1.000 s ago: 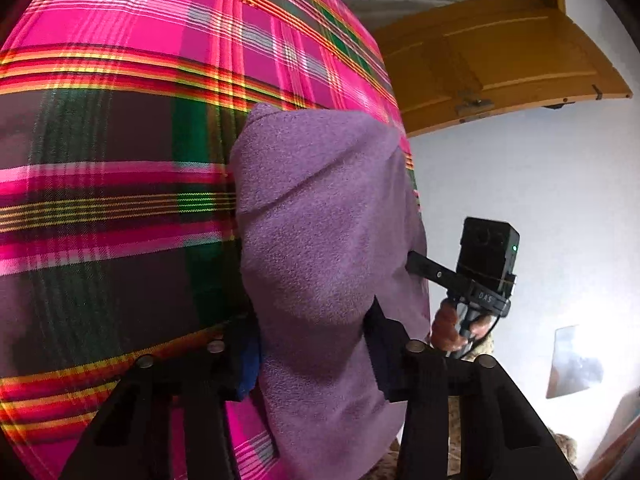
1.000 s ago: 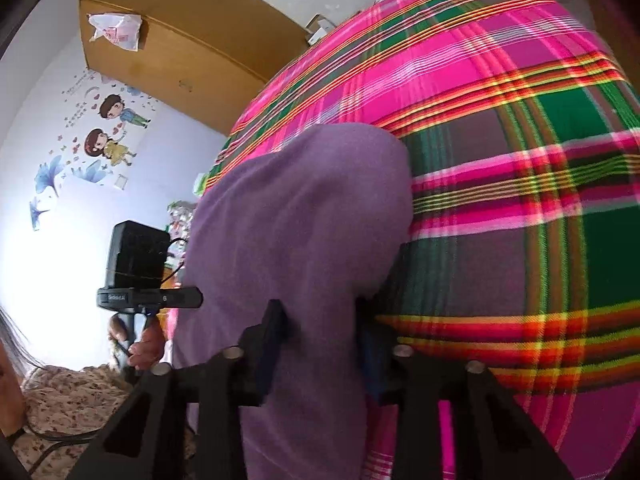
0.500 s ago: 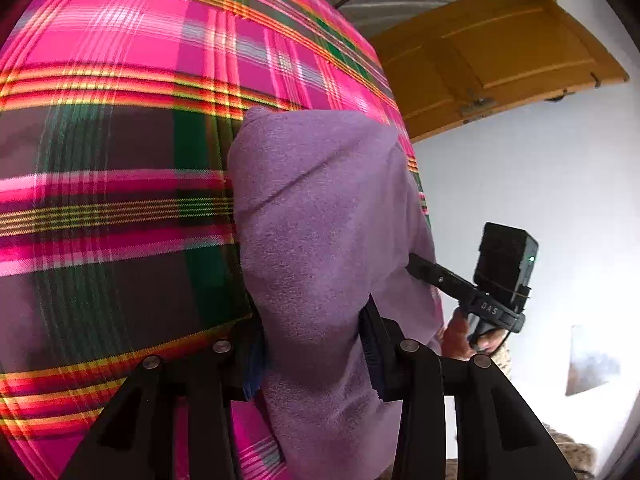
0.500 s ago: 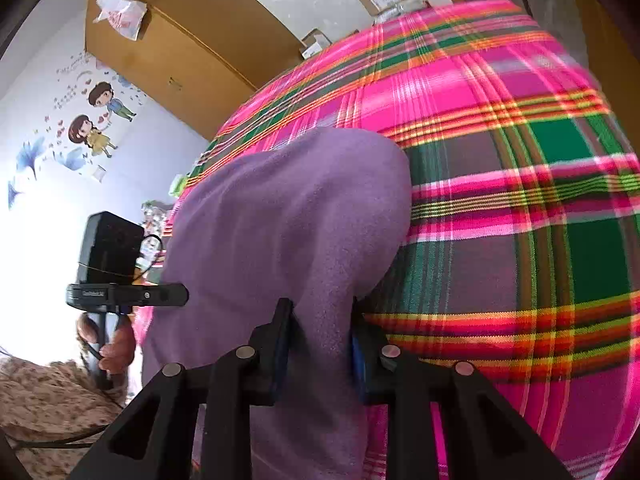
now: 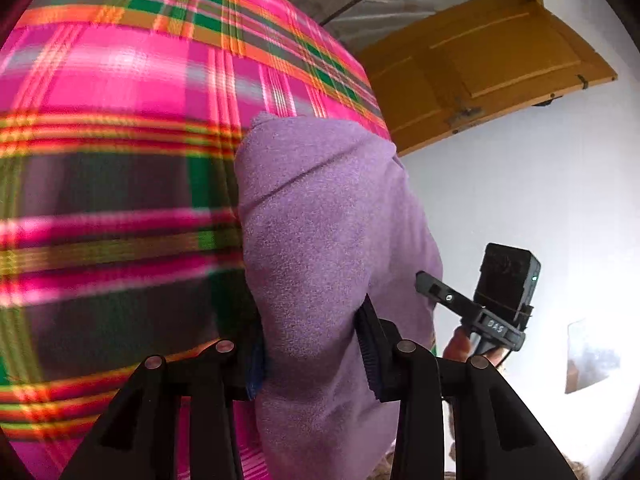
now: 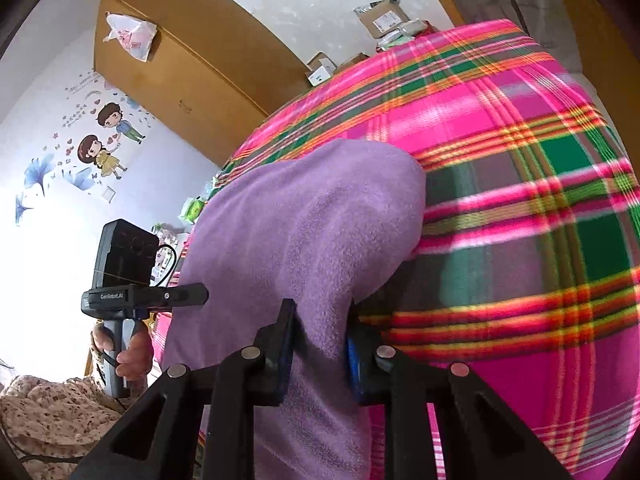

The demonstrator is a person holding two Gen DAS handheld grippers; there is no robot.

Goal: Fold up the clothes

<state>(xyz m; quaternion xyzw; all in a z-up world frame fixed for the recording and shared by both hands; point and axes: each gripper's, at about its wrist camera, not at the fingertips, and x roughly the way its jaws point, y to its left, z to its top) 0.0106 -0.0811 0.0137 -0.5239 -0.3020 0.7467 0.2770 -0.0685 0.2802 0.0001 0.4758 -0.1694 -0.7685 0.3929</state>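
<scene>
A purple fleece garment (image 5: 320, 220) lies on a bed with a pink plaid sheet (image 5: 120, 160), its near edge raised toward both cameras. My left gripper (image 5: 310, 344) has a thick fold of this edge between its pads, and its jaws are closing on it. In the right wrist view the same garment (image 6: 304, 220) bulges up from the plaid sheet (image 6: 520, 168). My right gripper (image 6: 320, 340) pinches a narrower fold, its jaws also closing. Each view shows the other gripper's camera block (image 5: 506, 280) (image 6: 124, 252), its fingertips hidden behind the fabric.
A yellow-brown door (image 5: 480, 68) stands past the bed's far right in the left view. A wooden wardrobe (image 6: 192, 52) and cardboard boxes (image 6: 380, 16) sit beyond the bed. A person's hand (image 6: 128, 356) grips the handle above floral cloth (image 6: 48, 408).
Both pairs of jaws have narrowed on the purple fabric. The right gripper has risen a little with the near edge, and more of the room shows above the bed.
</scene>
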